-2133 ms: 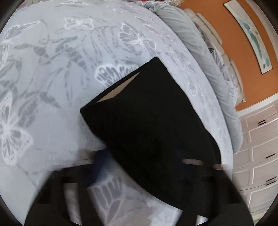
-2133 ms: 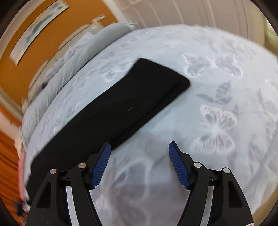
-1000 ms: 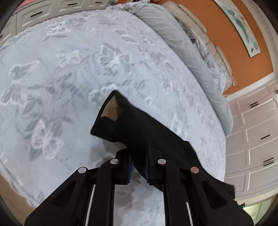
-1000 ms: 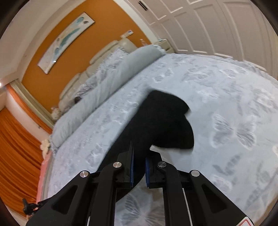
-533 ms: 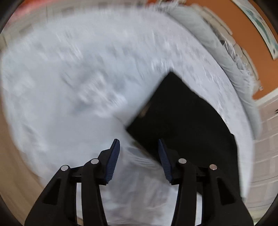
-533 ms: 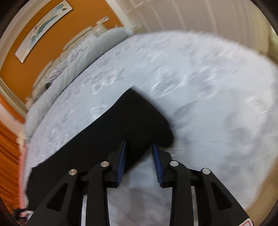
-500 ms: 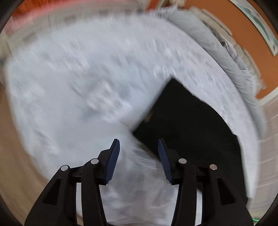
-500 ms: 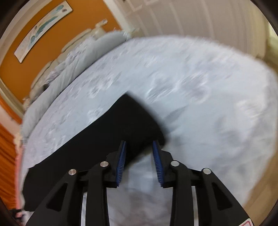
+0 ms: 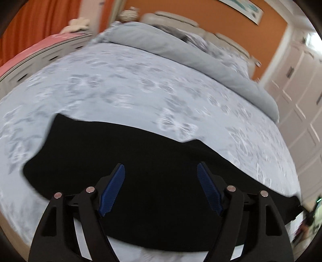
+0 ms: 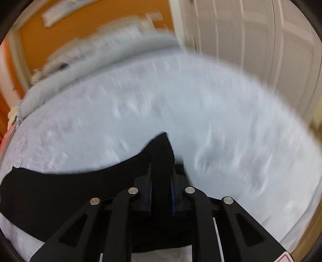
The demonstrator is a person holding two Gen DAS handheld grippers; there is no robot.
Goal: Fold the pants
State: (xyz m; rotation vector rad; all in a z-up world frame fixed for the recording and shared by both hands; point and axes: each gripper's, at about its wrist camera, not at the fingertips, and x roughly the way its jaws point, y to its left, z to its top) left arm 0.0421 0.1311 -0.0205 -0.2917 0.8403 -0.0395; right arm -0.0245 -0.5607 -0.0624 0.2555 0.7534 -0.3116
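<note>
Lying flat on the bedspread (image 9: 140,86), black pants (image 9: 153,161) stretching in a long band across the view just ahead of and beneath the left gripper (image 9: 161,189). Hanging above the dark cloth with blue pads (image 9: 112,187) spread wide apart, gripping nothing; touching the fabric or hovering over it, cannot tell. Running off to the right past the far finger toward the edge of the bed, and ending to the left in a rounded corner beyond the near finger. Showing a small notch in the upper edge of the cloth, ahead and slightly right of the open fingers.

Pinching a bunched fold of the pants (image 10: 161,153) in the right gripper (image 10: 161,189), fingers pressed together on the fabric, a peak of cloth sticking up just past the tips. Trailing away from that pinch to the left and lying on the bedspread (image 10: 221,121), widening toward the left edge of the view. Blurring heavily across this view, butterfly print barely readable.

Sitting farther ahead of both tools, a rolled grey duvet (image 9: 181,46) along the head of the bed, with an orange wall (image 9: 201,18) behind it and white cabinet doors (image 9: 297,84) off to the right.
</note>
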